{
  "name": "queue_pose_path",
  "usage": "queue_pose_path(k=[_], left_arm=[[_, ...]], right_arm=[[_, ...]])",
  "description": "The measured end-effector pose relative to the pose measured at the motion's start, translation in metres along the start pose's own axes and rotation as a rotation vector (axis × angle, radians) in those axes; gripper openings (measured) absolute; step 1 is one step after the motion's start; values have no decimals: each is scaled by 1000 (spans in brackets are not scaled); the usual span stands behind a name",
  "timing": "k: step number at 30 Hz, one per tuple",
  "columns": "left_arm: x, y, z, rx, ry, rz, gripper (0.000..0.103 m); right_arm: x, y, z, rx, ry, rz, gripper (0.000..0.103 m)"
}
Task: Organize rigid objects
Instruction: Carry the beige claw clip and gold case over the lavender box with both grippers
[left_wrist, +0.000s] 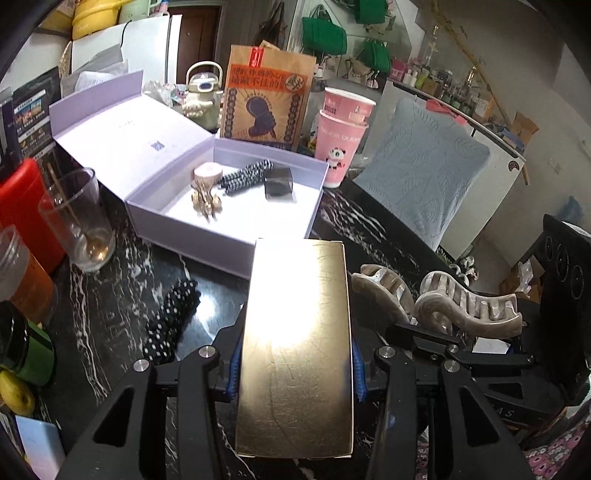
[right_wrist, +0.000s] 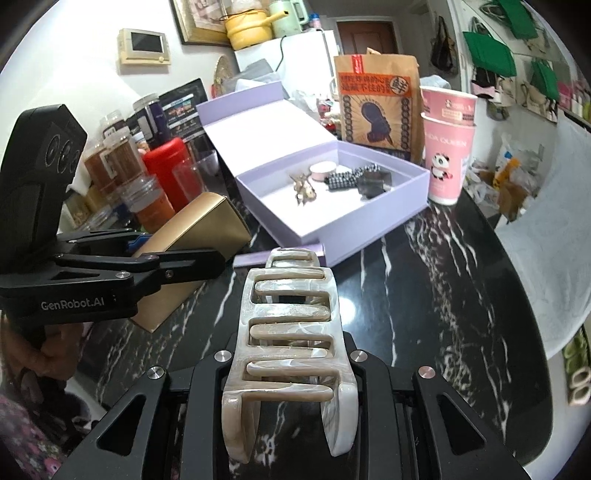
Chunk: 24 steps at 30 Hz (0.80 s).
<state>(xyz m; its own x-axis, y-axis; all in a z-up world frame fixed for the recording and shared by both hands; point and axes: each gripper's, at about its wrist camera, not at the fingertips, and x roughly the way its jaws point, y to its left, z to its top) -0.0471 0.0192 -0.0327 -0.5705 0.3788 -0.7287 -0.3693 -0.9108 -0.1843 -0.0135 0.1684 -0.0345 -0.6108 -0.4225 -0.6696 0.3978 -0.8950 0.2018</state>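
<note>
Meanwhile, both grippers are loaded above a black marbled table (right_wrist: 424, 280). The left gripper (left_wrist: 295, 373) has its jaws closed against the long sides of a gold box (left_wrist: 295, 343), a flat, glossy carton held flat with its far end pointing at the open lilac gift box (left_wrist: 221, 240). In the right wrist view the same gold box (right_wrist: 192, 236) juts from the left gripper (right_wrist: 177, 266) just short of the lilac box's (right_wrist: 369, 232) near corner. The right gripper (right_wrist: 291, 369) is closed on a marbled beige hair claw (right_wrist: 288, 332), gripping its curved body from both sides, teeth facing up and forward; the left wrist view shows that claw (left_wrist: 454, 306) alongside, apart from the gold box.

Judged by looks, the gold box is light, stiff card with a slick foil skin that could slide under a loose grip, so the broad side hold near its back half seems sound. The claw appears to be hard, brittle plastic, smooth and sprung; it is best held across the solid arch, not the thin teeth, which might snap or let it spring open.

Inside the lilac box lie a small beige claw clip (left_wrist: 207, 192), a black-and-white spotted clip (left_wrist: 245, 175) and a dark square block (left_wrist: 279, 182). A second spotted clip (left_wrist: 171, 317) rests on the table near the left gripper. A drinking glass (left_wrist: 77, 221) and stacked pink cups (left_wrist: 341, 140) flank the box.
</note>
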Motion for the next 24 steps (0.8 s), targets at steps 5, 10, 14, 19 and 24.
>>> queue_pose_path(k=[5, 10, 14, 19, 24], left_arm=[[-4, 1, 14, 12, -39, 5, 44], [-6, 3, 28, 28, -72, 14, 44], [-8, 6, 37, 32, -93, 19, 44], [-7, 10, 50, 34, -107, 26, 44], [0, 14, 63, 29, -111, 25, 44]], right_arm=[[-3, -1, 15, -16, -26, 9, 26], [-3, -3, 27, -24, -46, 9, 26], [-2, -6, 37, -26, -58, 15, 26], [-1, -9, 49, -31, -70, 19, 26], [3, -13, 62, -46, -83, 8, 26]])
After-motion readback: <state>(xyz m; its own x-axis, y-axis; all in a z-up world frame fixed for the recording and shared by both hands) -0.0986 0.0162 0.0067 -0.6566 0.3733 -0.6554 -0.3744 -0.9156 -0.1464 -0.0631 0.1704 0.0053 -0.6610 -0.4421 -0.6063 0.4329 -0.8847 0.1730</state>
